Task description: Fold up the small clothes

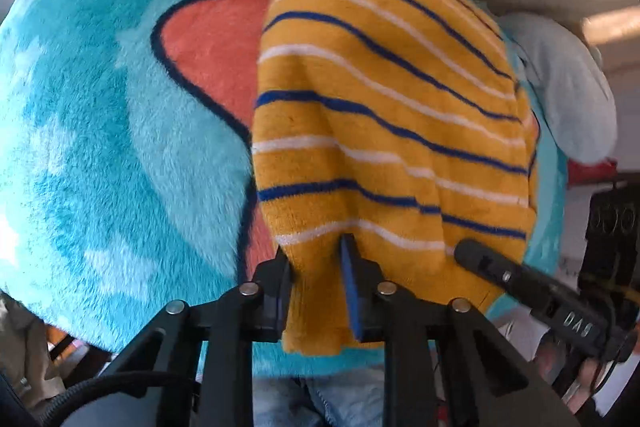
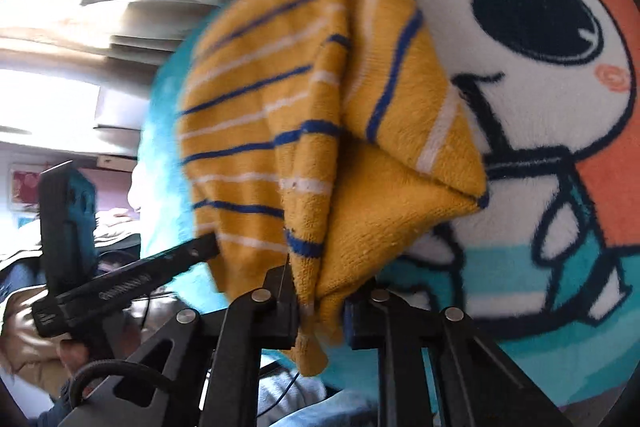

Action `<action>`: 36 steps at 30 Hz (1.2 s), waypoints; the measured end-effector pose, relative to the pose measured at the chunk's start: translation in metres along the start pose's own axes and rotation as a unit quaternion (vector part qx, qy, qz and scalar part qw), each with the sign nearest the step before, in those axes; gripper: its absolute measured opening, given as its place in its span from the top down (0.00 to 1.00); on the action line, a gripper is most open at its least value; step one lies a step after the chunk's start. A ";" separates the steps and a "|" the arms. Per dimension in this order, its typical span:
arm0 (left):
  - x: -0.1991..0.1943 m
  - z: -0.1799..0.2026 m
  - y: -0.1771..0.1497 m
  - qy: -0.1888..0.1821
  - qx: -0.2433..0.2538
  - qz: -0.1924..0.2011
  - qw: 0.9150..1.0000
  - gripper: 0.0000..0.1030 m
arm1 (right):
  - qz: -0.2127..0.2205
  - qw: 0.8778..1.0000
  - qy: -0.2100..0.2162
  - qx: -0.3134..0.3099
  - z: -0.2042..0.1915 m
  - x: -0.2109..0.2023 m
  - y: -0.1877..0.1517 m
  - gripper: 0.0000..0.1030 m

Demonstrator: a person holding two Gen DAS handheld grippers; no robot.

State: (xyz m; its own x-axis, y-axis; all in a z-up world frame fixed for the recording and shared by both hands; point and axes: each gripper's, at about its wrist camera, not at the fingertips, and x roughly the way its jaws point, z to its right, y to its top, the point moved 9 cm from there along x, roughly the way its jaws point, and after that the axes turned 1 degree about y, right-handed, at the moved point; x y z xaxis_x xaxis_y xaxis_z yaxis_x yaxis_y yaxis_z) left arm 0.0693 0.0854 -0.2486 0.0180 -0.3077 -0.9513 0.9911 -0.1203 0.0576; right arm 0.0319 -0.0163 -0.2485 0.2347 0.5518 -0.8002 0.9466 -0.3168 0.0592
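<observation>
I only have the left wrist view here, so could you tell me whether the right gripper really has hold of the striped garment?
Observer: Yes. In the right wrist view the right gripper is shut on a bunched edge of the yellow striped garment.
Operator: Thank you. Is the cloth lying flat on that side?
Observer: No, one striped flap is folded over a plain yellow layer.
Operator: What lies beyond it?
Observer: The blanket shows a white cartoon face with a large dark eye there.
</observation>
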 end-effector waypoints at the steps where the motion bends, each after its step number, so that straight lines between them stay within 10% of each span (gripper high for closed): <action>1: 0.001 -0.001 -0.005 0.009 0.005 -0.001 1.000 0.79 | 0.001 1.000 -0.001 0.004 0.002 -0.002 -0.001 0.84; 6: 0.028 -0.022 -0.007 0.005 -0.036 0.005 0.999 0.59 | -0.044 0.998 -0.020 0.042 0.037 0.035 -0.008 0.77; 11: -0.016 -0.023 -0.008 -0.014 -0.027 0.074 0.997 0.29 | 0.017 0.999 -0.008 0.033 0.034 -0.007 0.002 0.18; 14: -0.056 -0.032 0.017 0.008 -0.024 0.146 0.989 0.12 | 0.078 0.996 -0.030 0.011 0.031 -0.051 0.024 0.09; 25: -0.019 -0.033 0.136 0.056 -0.015 0.136 0.989 0.10 | 0.070 0.997 -0.018 0.006 0.033 -0.020 0.172 0.18; 34: 0.017 -0.030 0.161 -0.079 -0.062 0.064 0.993 0.11 | 0.024 1.000 -0.013 -0.015 0.037 0.024 0.191 0.37; 36: 0.023 -0.025 0.159 -0.101 -0.072 0.046 0.991 0.45 | 0.025 1.000 -0.007 -0.014 0.038 0.027 0.193 0.59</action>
State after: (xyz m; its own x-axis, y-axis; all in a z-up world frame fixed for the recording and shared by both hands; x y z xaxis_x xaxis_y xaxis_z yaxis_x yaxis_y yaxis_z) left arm 0.2305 0.0827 -0.2691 0.0976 -0.4963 -0.8627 0.9952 0.0496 0.0841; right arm 0.2128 -0.0921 -0.2809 0.2782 0.5245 -0.8047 0.9399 -0.3213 0.1156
